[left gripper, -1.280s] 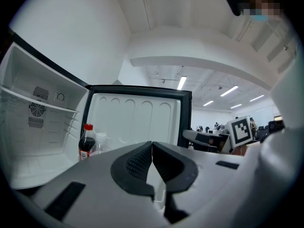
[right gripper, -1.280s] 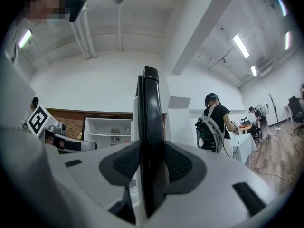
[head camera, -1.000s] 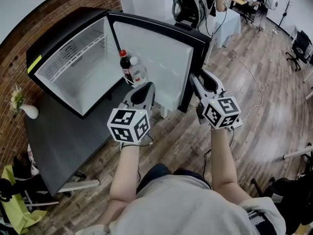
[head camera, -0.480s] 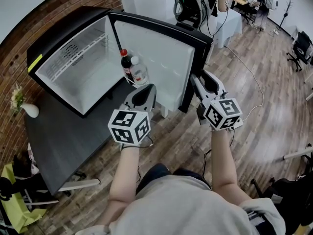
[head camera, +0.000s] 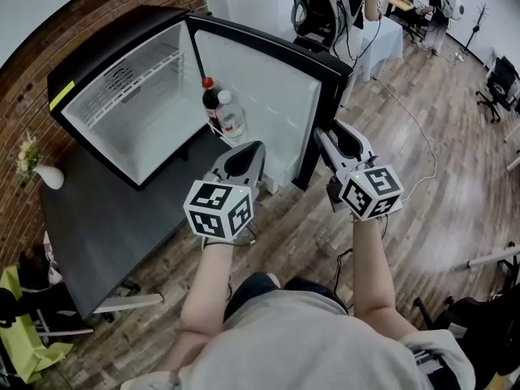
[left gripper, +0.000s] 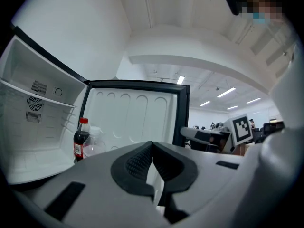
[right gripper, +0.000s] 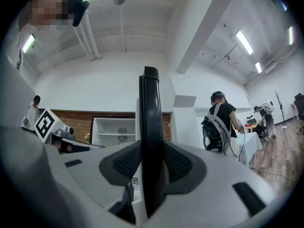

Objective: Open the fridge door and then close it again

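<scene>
Fridge door (head camera: 260, 96): black-framed, white-lined, swung wide at 12 o'clock, hinged to the black fridge cabinet (head camera: 122, 108) at 10 o'clock.
Right gripper (head camera: 329, 140): clamped on the door's free edge, likely to steer its swing.
Left gripper (head camera: 244, 157): jaws together, empty, near the door's inner face.
In the way: left gripper probably sits inside the closing arc.
Around: red-capped cola bottle (head camera: 210, 104) and clear plastic bottle (head camera: 230, 120) on the door shelf.

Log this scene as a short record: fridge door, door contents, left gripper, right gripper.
fridge door: swung wide open
door contents: dark soda bottle and clear bottle, upright, side by side on the door's inner side
left gripper: shut, nothing between the jaws
right gripper: clamped on the fridge door's free edge
</scene>
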Tool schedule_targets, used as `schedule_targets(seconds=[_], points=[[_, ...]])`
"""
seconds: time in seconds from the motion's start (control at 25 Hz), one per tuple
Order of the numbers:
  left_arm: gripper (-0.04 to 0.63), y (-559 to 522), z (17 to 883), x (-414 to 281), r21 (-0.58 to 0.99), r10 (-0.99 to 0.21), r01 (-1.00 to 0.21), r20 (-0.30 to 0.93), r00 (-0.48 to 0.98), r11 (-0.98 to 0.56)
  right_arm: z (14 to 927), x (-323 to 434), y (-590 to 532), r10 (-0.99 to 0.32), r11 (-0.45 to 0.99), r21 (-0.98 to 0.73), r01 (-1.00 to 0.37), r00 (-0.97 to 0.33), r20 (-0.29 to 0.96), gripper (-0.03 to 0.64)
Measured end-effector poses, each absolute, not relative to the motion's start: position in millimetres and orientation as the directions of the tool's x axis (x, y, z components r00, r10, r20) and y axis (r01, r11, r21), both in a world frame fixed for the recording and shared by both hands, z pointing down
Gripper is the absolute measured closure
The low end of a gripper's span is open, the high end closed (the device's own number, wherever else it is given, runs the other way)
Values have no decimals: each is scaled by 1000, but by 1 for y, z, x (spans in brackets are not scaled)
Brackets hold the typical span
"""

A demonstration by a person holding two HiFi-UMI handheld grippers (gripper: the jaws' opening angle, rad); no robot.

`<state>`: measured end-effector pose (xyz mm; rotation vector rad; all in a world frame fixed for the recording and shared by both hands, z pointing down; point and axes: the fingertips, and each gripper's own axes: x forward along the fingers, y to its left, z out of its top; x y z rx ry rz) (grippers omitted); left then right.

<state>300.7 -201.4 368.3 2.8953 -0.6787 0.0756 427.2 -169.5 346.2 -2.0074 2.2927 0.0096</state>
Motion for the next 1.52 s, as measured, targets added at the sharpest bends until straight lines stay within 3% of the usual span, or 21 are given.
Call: schedule_targets(seconds=[0.92, 1.28, 1.52], points=[[588, -205, 380, 214, 186, -544, -553, 99, 833, -812, 350, 311, -155, -917, 398, -66, -915, -395, -47, 442], [588, -217, 381, 168, 189, -631, -638, 107, 769, -746, 348, 239, -167, -839, 544, -14, -839, -543, -23, 377], [588, -225, 384, 139, 194, -700, -705, 103, 707, -682, 350, 193, -170, -753, 657, 30, -753, -658, -15, 385]])
